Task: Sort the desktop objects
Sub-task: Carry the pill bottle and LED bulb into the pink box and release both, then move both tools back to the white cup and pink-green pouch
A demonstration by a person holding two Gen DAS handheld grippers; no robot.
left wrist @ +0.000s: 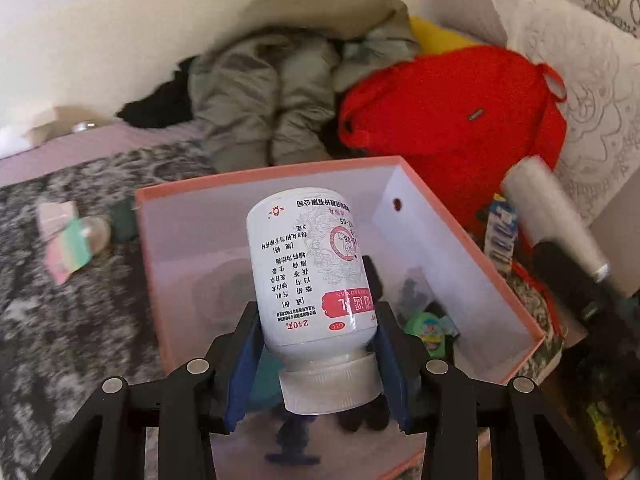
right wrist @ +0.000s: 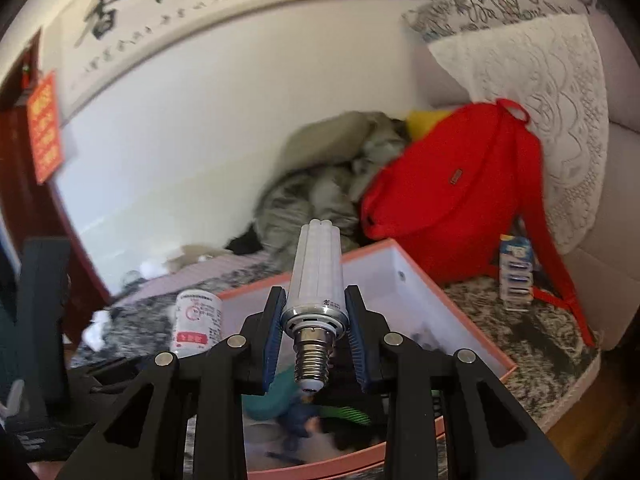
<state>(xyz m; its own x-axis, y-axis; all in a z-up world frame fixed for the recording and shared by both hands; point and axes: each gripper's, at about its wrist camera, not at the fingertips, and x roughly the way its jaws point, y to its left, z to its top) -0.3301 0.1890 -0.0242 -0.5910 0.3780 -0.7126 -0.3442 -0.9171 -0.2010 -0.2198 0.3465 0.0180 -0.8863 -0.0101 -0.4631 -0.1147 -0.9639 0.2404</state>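
My left gripper (left wrist: 320, 344) is shut on a white medicine bottle (left wrist: 310, 268) with red and black print, held cap toward the camera above the open pink box (left wrist: 472, 240). My right gripper (right wrist: 314, 320) is shut on a white LED corn bulb (right wrist: 318, 268), screw base toward the camera, also above the pink box (right wrist: 432, 292). The bulb shows blurred at the right in the left wrist view (left wrist: 556, 216). The bottle shows at the left in the right wrist view (right wrist: 198, 322). Small toys and dark items lie inside the box.
A red backpack (left wrist: 452, 120) and a grey-green jacket (left wrist: 260, 100) lie behind the box on the patterned blanket (left wrist: 60, 300). A pack of batteries (right wrist: 516, 272) stands right of the box. A small packet (left wrist: 68, 240) lies left of it.
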